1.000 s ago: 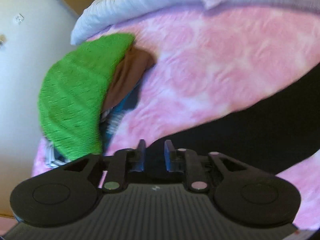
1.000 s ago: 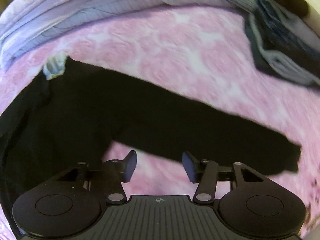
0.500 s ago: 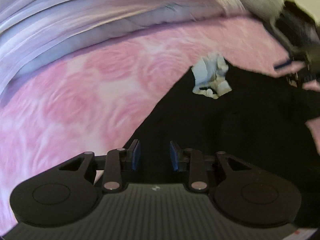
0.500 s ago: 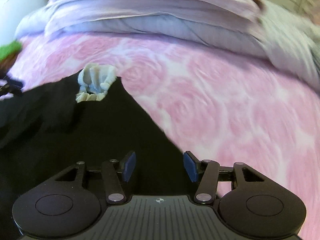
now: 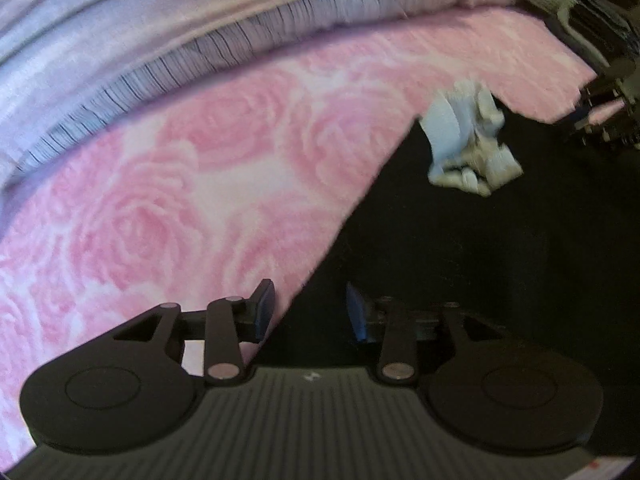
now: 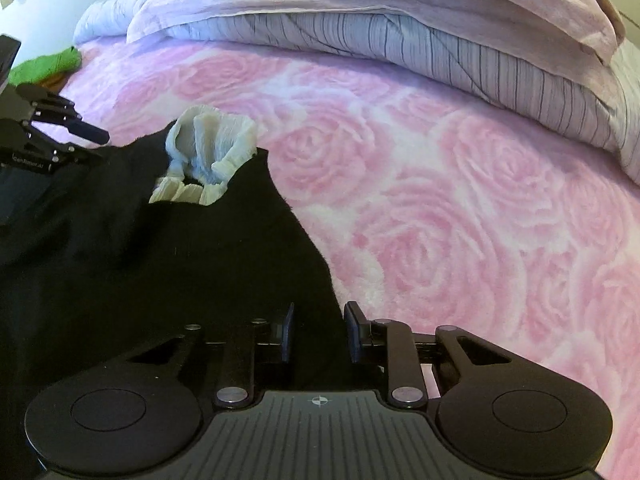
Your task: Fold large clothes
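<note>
Now swung in from opposite sides to the black garment (image 5: 460, 248) lying flat on the pink blanket (image 5: 192, 200); left gripper (image 5: 310, 310) and right gripper (image 6: 318, 330) both spread, straddling its edges.

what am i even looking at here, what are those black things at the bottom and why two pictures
The black shapes are hand-held tongs, one per hand, each with a camera looking out along its two blue-padded fingers. One picture is from the left tongs, the other from the right tongs. Both sets are open and hold nothing. They sit at opposite edges of a black garment spread on a pink rose-patterned blanket. The garment has a pale ruffled collar. Folded striped bedding lies behind, and something green sits far left in the right view.
</note>
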